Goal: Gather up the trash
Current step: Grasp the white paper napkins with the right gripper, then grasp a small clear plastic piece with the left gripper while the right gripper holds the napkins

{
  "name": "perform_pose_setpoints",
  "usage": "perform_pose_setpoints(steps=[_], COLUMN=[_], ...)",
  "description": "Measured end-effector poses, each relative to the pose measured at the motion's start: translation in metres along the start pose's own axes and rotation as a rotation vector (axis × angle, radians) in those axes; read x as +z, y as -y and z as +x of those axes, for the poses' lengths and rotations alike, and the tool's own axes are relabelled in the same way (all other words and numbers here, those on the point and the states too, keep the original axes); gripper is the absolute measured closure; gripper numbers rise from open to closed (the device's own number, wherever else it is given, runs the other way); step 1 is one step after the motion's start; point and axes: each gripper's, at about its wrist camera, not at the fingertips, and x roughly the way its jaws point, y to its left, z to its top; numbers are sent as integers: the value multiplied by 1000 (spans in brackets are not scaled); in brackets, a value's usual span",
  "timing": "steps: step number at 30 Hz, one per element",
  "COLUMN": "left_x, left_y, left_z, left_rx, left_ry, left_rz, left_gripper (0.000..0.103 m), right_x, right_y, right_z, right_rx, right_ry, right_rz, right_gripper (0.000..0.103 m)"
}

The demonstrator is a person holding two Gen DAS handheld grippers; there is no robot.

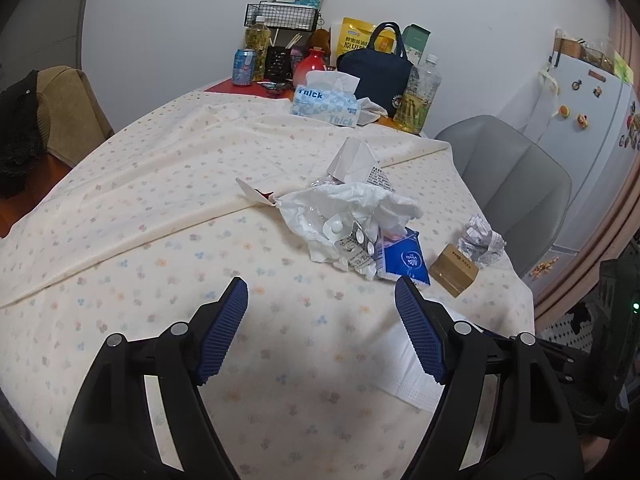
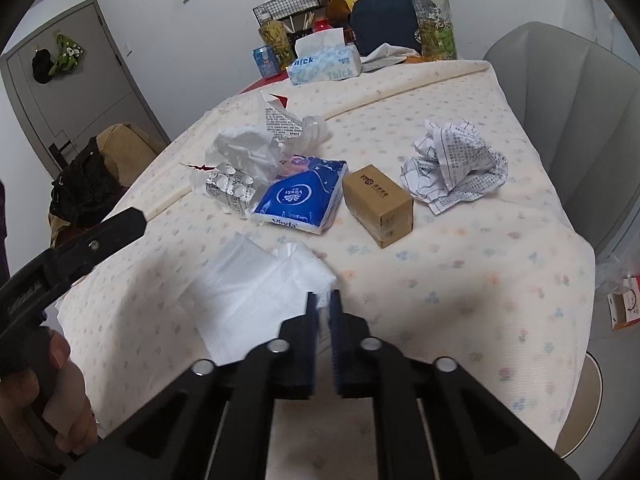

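Right gripper [image 2: 325,300] is low over the surface [image 2: 460,280], fingers pressed nearly together on the near corner of a white plastic bag [image 2: 256,292]; a sliver of the bag sits between the blue pads, so it is clamped on that bag. The bag lies flat and rumpled on the flowered cloth, on the near side of the blue tissue pack [image 2: 302,198].

Left gripper [image 1: 320,302] hangs above the cloth with its fingers spread wide apart, nothing between them. In its view the bag [image 1: 404,364] peeks out just behind the right-hand finger.

Taking the blue tissue pack [image 1: 402,258] as the marker: it sits mid-surface. Touching its left edge is a foil blister strip [image 2: 230,188] with white pills. Behind that, a crumpled white tissue heap [image 2: 246,150], and beyond the heap a printed paper wrapper [image 2: 282,122] and some clear crinkled plastic [image 2: 314,128]. Just right of the pack, a little apart, stands a brown cardboard box [image 2: 378,204]. Further right again, a crumpled printed paper ball [image 2: 454,166], apart from the box.

Far behind the pack, at the back edge, a light blue tissue box [image 2: 324,62], a navy bag [image 2: 382,18] and bottles. A grey chair [image 2: 568,112] stands beyond the paper ball.
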Motion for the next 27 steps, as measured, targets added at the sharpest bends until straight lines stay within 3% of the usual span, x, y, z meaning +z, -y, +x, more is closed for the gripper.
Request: perform_pose_setpoints(steps=[7, 13, 21, 22, 24, 27], left_x=[16, 23, 32, 31, 30, 29], left_y=[9, -7, 9, 13, 18, 35], left_z=[4, 9, 40, 45, 52, 59], left_rx=[-55, -50, -59, -53, -29, 24], left_ry=[4, -5, -60, -67, -75, -59], left_rz=[17, -13, 8, 12, 16, 73], left_gripper=[28, 34, 36, 39, 53, 55], right_x=[10, 23, 27, 26, 26, 24], right_y=[10, 29, 58, 59, 63, 65], right_z=[-33, -61, -76, -77, -79, -80], right_rx=[-28, -81, -87, -84, -76, -61], right_ry=[97, 180, 221, 223, 226, 226], right_rz=[5, 34, 97, 99, 104, 111], right_gripper=[100, 100, 100, 100, 100, 100])
